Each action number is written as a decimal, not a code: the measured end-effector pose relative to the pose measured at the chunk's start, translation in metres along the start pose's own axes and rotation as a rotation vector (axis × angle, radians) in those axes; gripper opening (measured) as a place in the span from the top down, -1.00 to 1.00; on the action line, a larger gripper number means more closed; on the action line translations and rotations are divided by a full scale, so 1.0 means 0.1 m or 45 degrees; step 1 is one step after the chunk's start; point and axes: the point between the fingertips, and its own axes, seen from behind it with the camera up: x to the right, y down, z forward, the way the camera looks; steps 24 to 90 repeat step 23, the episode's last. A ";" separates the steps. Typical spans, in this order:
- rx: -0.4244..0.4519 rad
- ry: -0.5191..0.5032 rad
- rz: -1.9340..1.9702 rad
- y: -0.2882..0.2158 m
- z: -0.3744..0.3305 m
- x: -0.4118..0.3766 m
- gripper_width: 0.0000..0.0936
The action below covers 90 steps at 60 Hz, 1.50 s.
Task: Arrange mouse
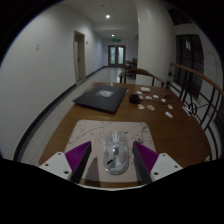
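Mouse (117, 155), a pale and partly see-through one as far as I can tell, lies on a light mat (100, 133) on the wooden counter (165, 135), directly between the two fingers of the gripper (113, 160). The gripper stands wide: a gap shows between each purple pad (79, 157) and the mouse's flanks, so nothing is being squeezed, and the mouse rests on the mat by its own weight.

Beyond the mouse, farther along the counter, sits a dark closed laptop (102, 97); to the right of the laptop lie some small white scraps (152, 101), too small to identify. Past the counter a corridor runs away toward a lit doorway.

To do this step well, I would judge that the fingers should be centred on the mouse's widest part before closing, so both pads meet its sides at once and it does not swivel. Closing slowly matters, as the shell looks smooth and could slip forward. Keeping the fingertips low, near the mat, should stop the mouse from tipping out when it is lifted or slid.
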 end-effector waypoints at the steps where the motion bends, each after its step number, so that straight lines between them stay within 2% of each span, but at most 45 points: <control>1: 0.011 -0.008 0.004 -0.02 -0.07 -0.02 -0.81; 14: 0.061 -0.001 -0.007 0.18 -1.03 -0.25 -0.80; 23: 0.071 -0.017 -0.039 0.35 -1.36 -0.50 -0.80; 90: 0.071 -0.017 -0.039 0.35 -1.36 -0.50 -0.80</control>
